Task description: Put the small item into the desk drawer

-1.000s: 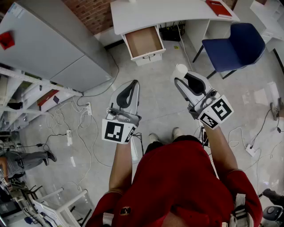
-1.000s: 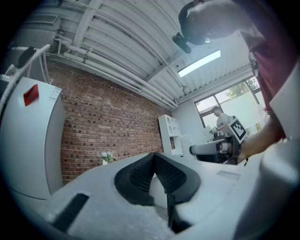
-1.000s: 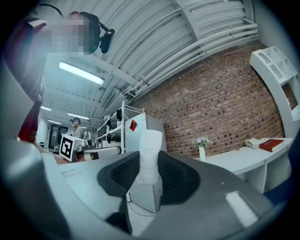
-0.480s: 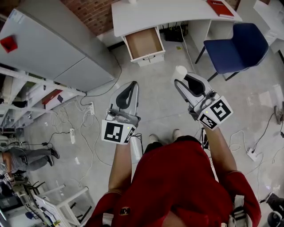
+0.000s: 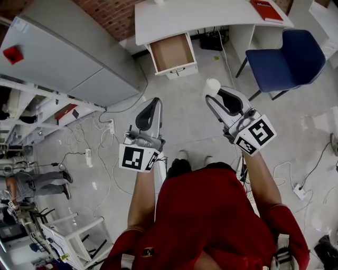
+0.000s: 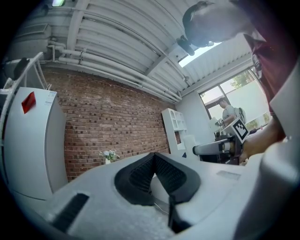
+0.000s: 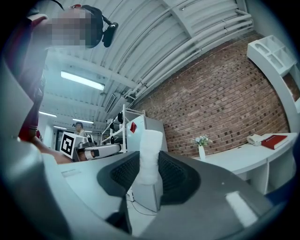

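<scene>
In the head view my right gripper (image 5: 213, 90) is held above the floor, shut on a small white item (image 5: 212, 85) that sticks out past its tips. The right gripper view shows that white item (image 7: 149, 154) upright between the black pads (image 7: 126, 172). My left gripper (image 5: 154, 101) hangs beside it at the left, jaws together with nothing in them; its black pads (image 6: 140, 174) meet at the tip in the left gripper view. The desk drawer (image 5: 171, 52) stands pulled open and looks empty, well ahead of both grippers under the white desk (image 5: 211, 15).
A blue chair (image 5: 288, 57) stands right of the desk, with a red book (image 5: 265, 9) on the desktop. A grey cabinet (image 5: 63, 58) and shelving fill the left side. Cables and a power strip (image 5: 111, 126) lie on the floor at the left.
The floor and desk have slid slightly in the head view as the person shifts. Both grippers keep the same pose, and the white item stays in the right one.
</scene>
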Demonstrator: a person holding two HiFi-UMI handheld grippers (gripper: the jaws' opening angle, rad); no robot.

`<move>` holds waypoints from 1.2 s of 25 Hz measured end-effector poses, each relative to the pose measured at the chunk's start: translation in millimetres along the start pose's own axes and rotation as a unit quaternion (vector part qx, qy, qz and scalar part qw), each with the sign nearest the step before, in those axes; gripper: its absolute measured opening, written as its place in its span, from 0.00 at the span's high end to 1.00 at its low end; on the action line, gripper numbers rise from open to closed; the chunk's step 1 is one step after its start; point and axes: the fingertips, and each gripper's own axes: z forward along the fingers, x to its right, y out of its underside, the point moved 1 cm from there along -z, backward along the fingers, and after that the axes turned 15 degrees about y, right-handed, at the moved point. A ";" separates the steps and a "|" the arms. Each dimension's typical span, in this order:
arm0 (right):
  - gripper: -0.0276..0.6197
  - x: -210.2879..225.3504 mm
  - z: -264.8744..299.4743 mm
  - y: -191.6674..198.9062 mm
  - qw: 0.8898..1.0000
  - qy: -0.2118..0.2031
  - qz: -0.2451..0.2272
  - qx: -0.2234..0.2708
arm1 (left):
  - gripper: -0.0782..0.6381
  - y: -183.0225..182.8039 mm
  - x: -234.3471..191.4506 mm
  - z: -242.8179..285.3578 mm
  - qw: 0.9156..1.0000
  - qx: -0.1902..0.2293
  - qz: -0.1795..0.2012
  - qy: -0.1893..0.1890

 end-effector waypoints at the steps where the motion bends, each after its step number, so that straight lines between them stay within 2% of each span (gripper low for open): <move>1: 0.75 0.3 2.6 0.3 1.000 -0.003 -0.001 0.001 | 0.88 1.8 -3.1 0.6 1.000 0.000 0.000 -0.004; 10: 0.75 8.3 78.2 16.5 1.000 -0.011 -0.016 -0.019 | 0.88 27.8 -78.8 14.1 1.000 0.011 -0.006 -0.023; 17: 0.75 10.6 176.5 40.6 0.998 0.007 -0.039 -0.048 | 0.88 61.0 -178.6 27.0 1.000 0.018 0.000 -0.011; 24: 0.75 11.2 280.6 77.9 0.995 0.030 -0.056 -0.081 | 0.88 102.2 -282.9 32.2 1.000 0.021 -0.017 0.002; 30: 0.75 20.7 342.6 114.4 0.990 0.049 -0.072 -0.113 | 0.88 130.8 -341.6 37.0 0.999 0.025 -0.026 0.007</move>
